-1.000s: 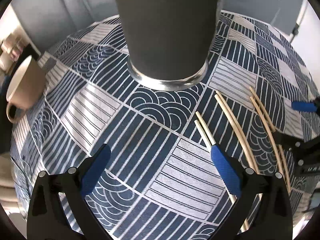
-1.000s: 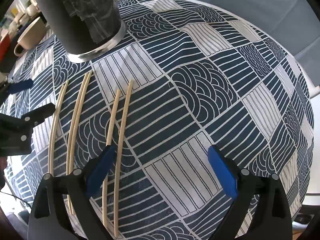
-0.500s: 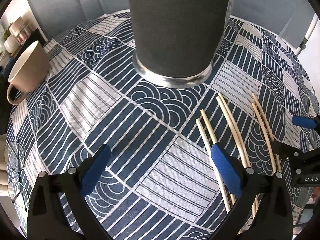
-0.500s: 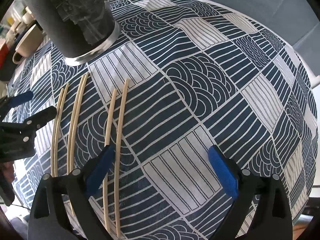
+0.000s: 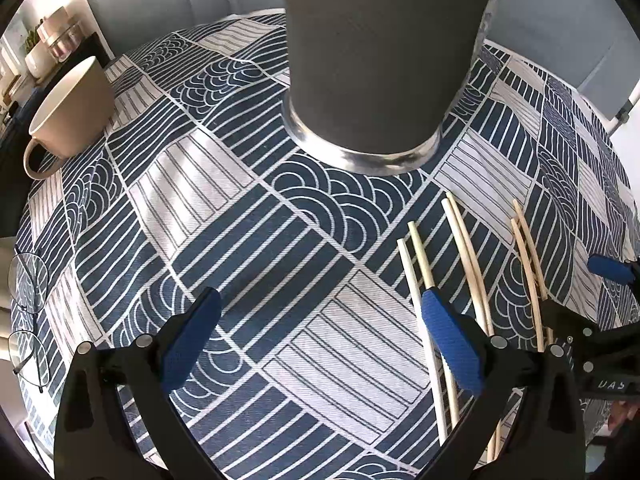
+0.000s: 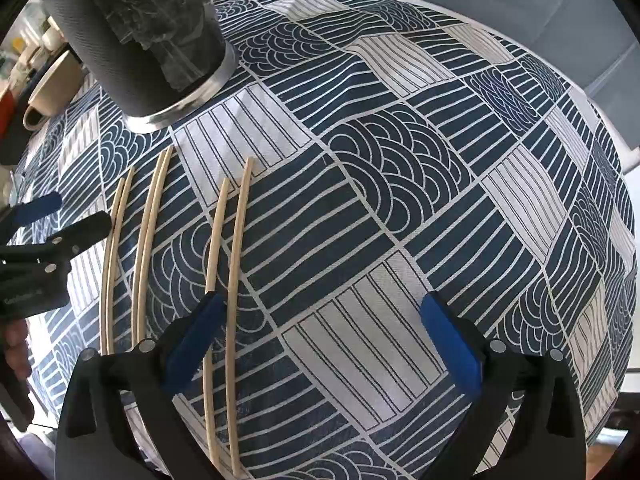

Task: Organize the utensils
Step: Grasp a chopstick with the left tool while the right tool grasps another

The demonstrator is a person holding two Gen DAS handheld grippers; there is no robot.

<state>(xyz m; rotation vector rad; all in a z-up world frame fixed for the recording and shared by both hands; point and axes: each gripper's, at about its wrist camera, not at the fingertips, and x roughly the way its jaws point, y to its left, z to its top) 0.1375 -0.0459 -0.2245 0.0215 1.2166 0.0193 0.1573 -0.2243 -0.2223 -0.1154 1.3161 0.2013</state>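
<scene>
Three pairs of pale wooden chopsticks lie side by side on a blue-and-white patterned tablecloth. In the left wrist view the nearest pair (image 5: 420, 264) runs under my right-hand pad; the middle pair (image 5: 468, 256) and far pair (image 5: 526, 248) lie further right. A tall dark grey holder (image 5: 380, 56) with a metal base stands just beyond them. My left gripper (image 5: 320, 336) hovers open and holds nothing. In the right wrist view the pairs (image 6: 230, 248) (image 6: 150, 220) (image 6: 116, 236) lie left of centre, the holder (image 6: 144, 32) at top left. My right gripper (image 6: 320, 340) is open, empty.
A beige mug (image 5: 68, 108) sits at the table's far left, also in the right wrist view (image 6: 52, 84). Eyeglasses (image 5: 28, 312) lie at the left edge. The tablecloth (image 6: 440, 160) spreads to the right. A person's fingers (image 6: 14, 344) hold the other gripper.
My left gripper has swung leftward and pulled back a little, bringing the mug and eyeglasses more into view. My right gripper has barely shifted. The chopsticks have not moved.
</scene>
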